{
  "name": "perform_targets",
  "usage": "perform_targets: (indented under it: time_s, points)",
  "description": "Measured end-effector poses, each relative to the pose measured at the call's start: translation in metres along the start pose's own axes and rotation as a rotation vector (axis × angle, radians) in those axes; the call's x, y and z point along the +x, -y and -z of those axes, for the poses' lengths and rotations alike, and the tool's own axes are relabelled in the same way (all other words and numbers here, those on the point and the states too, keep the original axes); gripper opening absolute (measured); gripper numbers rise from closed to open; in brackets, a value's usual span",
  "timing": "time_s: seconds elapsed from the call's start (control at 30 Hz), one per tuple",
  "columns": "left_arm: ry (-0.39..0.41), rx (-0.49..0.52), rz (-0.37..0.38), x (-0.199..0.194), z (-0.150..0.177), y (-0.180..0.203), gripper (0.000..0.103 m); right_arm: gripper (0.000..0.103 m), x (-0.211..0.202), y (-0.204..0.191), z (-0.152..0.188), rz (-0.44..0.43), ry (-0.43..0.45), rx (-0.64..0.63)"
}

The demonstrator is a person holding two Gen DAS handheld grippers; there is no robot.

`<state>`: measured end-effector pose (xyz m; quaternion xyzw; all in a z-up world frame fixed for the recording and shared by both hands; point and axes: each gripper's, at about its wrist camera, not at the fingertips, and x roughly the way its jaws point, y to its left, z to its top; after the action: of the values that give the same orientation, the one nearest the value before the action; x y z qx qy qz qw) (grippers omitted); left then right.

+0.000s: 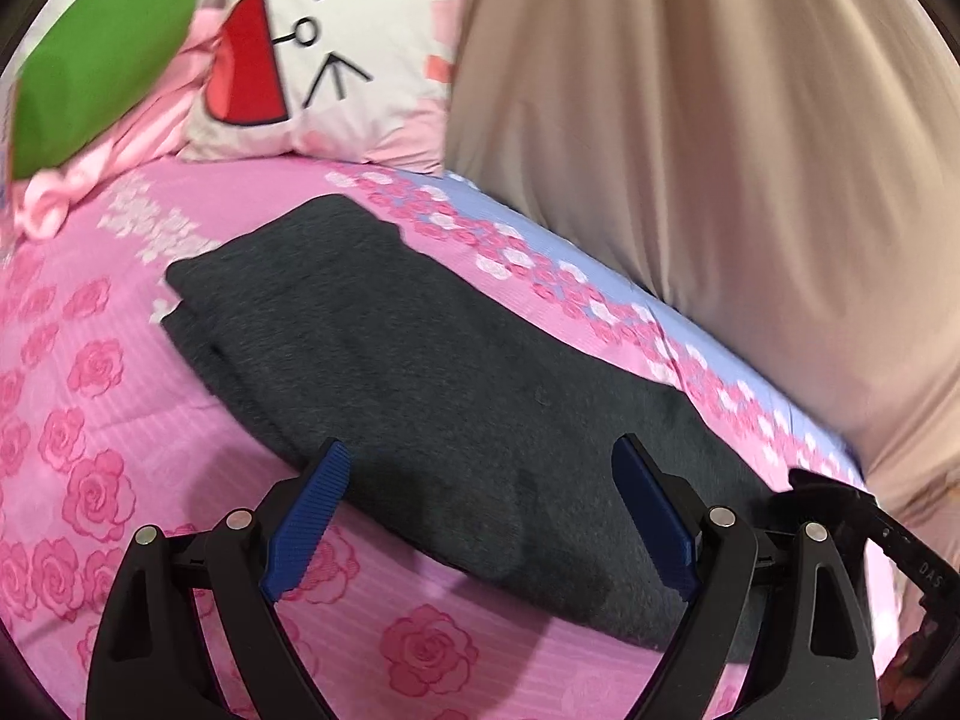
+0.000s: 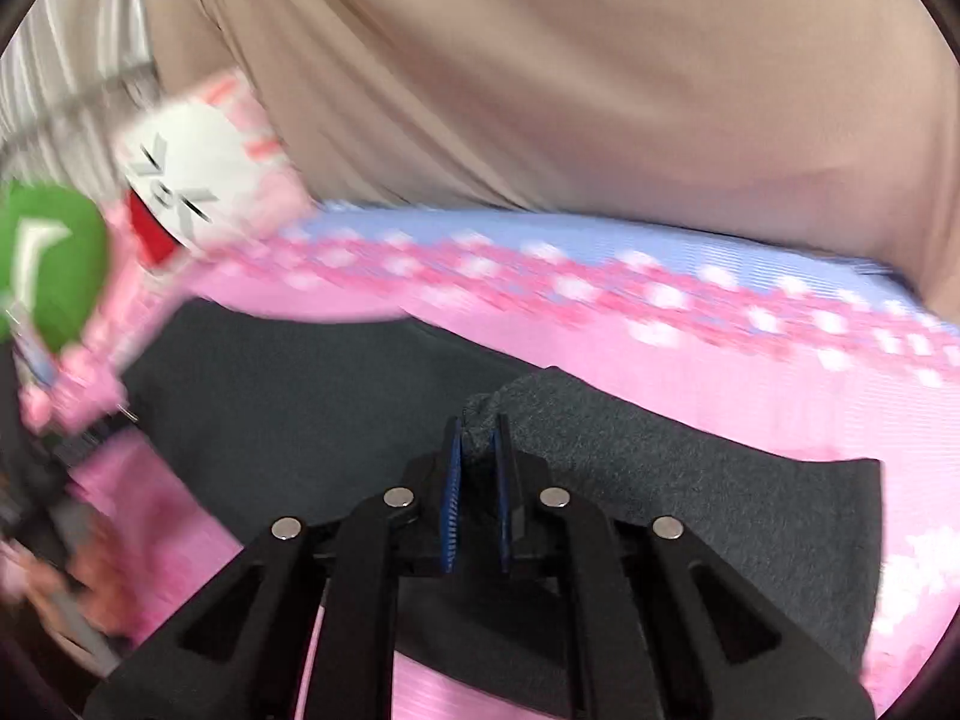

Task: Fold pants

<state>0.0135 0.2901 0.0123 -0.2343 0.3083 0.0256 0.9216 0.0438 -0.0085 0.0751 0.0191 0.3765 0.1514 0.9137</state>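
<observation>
Mid-fold: my right gripper (image 2: 478,438) pinches a dark grey pants (image 2: 660,468) end; left gripper (image 1: 480,462) spread above them. Next, carry over, release.

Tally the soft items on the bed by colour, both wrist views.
Dark grey: 1, folded fleece pants, pinched by the right tool
White-and-pink: 1, cartoon cat-face pillow
Green: 1, plush cushion
Light pink: 1, crumpled striped cloth
Total: 4
</observation>
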Motion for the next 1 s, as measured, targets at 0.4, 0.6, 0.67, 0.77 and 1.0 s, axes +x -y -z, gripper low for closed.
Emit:
perform_targets:
  time_s: [0.4,0.6,0.67,0.77,1.0]
  points:
    - [0.030,-0.279,0.038,-0.016,-0.041,-0.084,0.087,0.068,-0.079,0.066,0.055,0.206,0.109,0.084]
    - [-0.119,-0.398,-0.023,0.033,-0.068,-0.111,0.087,0.068,-0.112,0.134,0.111,0.316,0.138,0.273]
    - [-0.113,-0.383,-0.049,0.036,-0.072,-0.104,0.086,0.068,-0.113,0.146,0.128,0.320,0.137,0.321]
    - [-0.108,-0.317,-0.123,0.034,-0.078,-0.092,0.014,0.068,-0.124,0.167,0.139,0.284,0.189,0.432]
    - [0.025,-0.086,-0.051,-0.023,-0.101,0.020,0.011,0.071,-0.135,0.175,0.148,0.261,0.247,0.481]
